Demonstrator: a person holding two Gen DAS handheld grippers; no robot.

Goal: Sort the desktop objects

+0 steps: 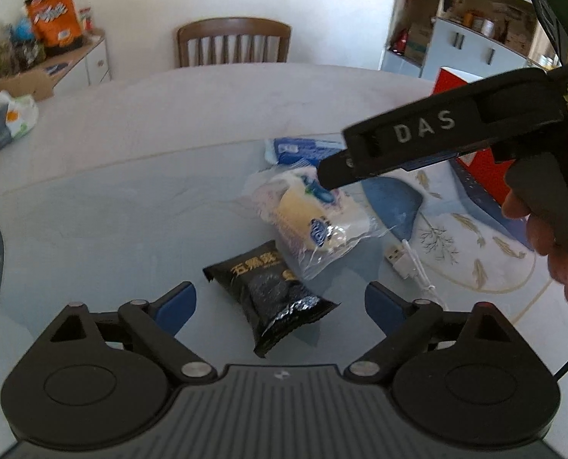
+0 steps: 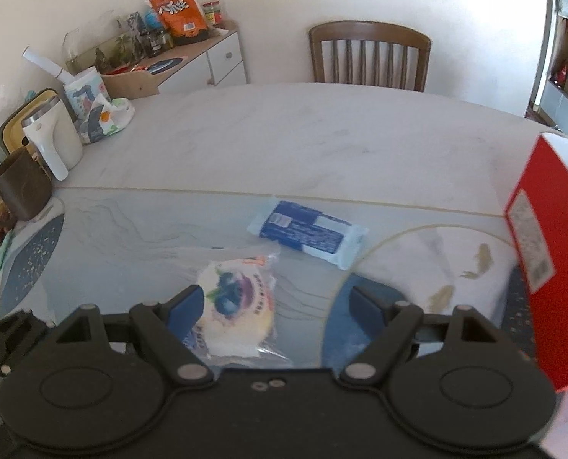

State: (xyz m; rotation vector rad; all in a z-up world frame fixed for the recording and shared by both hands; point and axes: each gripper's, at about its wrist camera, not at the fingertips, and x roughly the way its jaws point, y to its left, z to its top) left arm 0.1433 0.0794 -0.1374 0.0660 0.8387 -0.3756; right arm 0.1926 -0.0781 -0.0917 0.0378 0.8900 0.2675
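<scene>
Both my hand-held grippers stand apart and unloaded: left hand-held gripper (image 1: 280, 304) over black packet (image 1: 270, 296), right hand-held gripper (image 2: 274, 308) over clear-wrapped pastry (image 2: 238, 306).

Soft daylight, fisheye-warped, slightly blurred.

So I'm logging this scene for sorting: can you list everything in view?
black snack packet: 1, black, nearest the left tool
clear-wrapped cake: 1, cream and blue, table centre
blue packet: 1, beyond the cake
USB cable: 1, white, right of the cake
red box: 1, right edge
chair: 1, brown, behind the table
mugs: 2, brown and white, far left
left tool: open
right tool: open, over the cake
</scene>
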